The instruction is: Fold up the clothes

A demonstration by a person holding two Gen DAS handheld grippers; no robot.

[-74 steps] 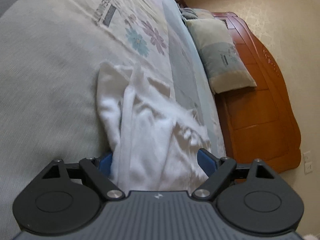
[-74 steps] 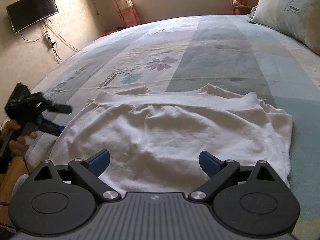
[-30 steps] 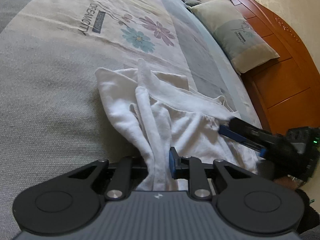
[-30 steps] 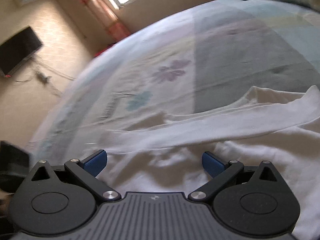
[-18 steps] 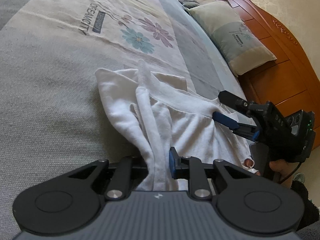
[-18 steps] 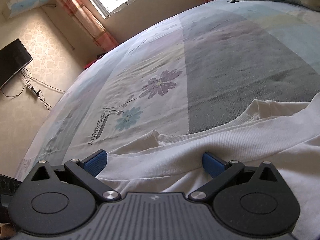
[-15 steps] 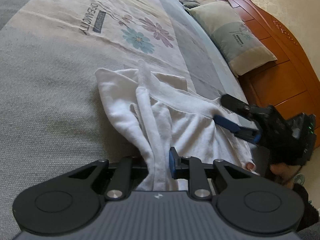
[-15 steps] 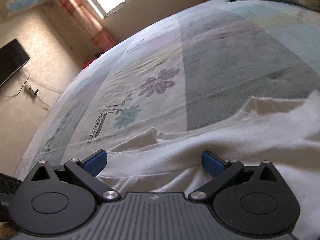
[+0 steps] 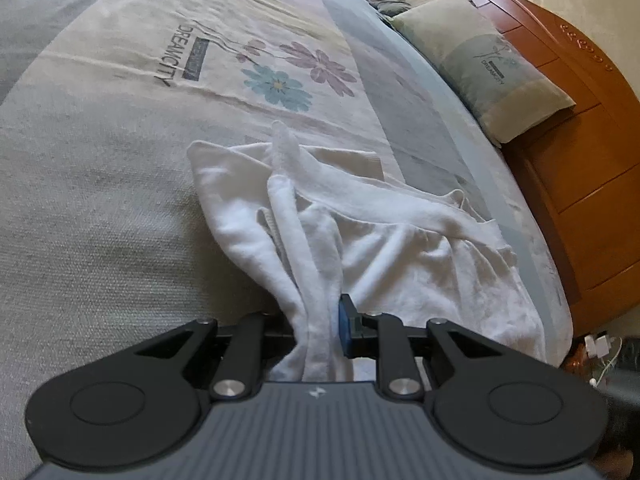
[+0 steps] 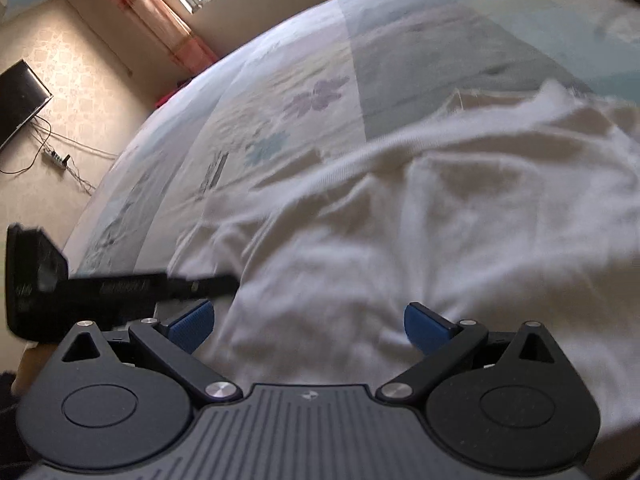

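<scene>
Your left gripper [image 9: 320, 330] clenches the white garment's [image 9: 400, 248] bunched edge; right gripper [image 10: 310, 326] gapes, released, above it.

- White garment [image 9: 400, 240]: soft knit cloth, matt, ribbed band at 12 o'clock edge.
- Bedsheet [image 9: 100, 200]: coarse woven cloth, matt, printed.
- Headboard [image 9: 580, 200], 3 o'clock: glossy varnished wood.
- Left gripper [image 9: 320, 324]: matt black plastic, blue pads, shiny metal pins.

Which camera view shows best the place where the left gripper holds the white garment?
The left wrist view: the left gripper is shut on a bunched fold of the white garment, seen close and sharp. The right wrist view shows only that gripper's dark, blurred side reaching the cloth's edge; the pinch itself is hidden.
</scene>
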